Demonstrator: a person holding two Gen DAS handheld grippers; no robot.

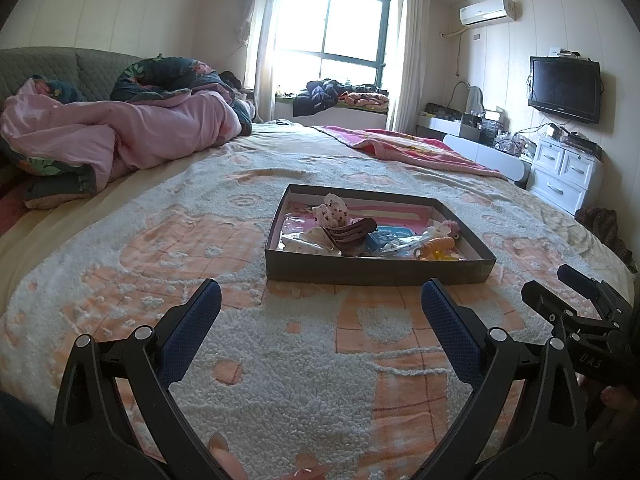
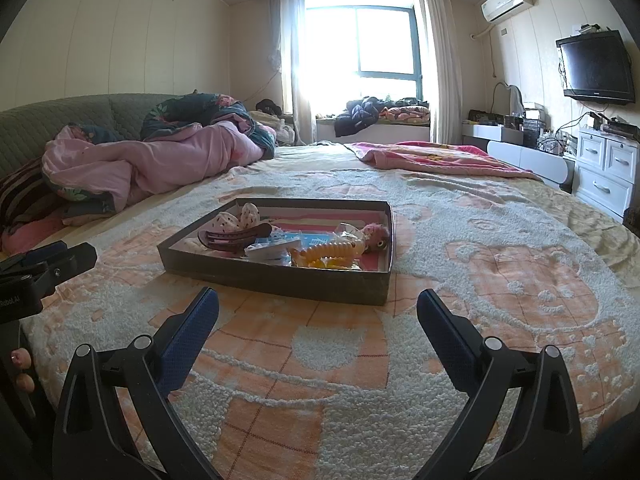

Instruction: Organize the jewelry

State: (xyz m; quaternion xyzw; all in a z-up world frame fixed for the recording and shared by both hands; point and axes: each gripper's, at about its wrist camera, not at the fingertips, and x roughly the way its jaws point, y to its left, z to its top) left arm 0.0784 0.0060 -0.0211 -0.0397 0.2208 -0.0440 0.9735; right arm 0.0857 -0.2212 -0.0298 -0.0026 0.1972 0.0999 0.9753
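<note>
Two spread grippers, left [image 1: 320, 296] and right [image 2: 318, 306]; one tray [image 1: 376, 270].

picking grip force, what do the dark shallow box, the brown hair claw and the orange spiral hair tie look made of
Dark shallow box: likely cardboard, matte, with thin folded walls. Brown hair claw clip: probably hard plastic, its curved back glossy. Orange spiral hair tie: seemingly springy plastic, smooth and slightly shiny, coiled like a phone cord.

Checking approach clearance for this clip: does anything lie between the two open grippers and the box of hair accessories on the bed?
Nothing visible does. Only bare bedspread lies between the left gripper, the right gripper and the box. The box's near wall stands in front of its contents, so the jaws would have to go over it.
</note>
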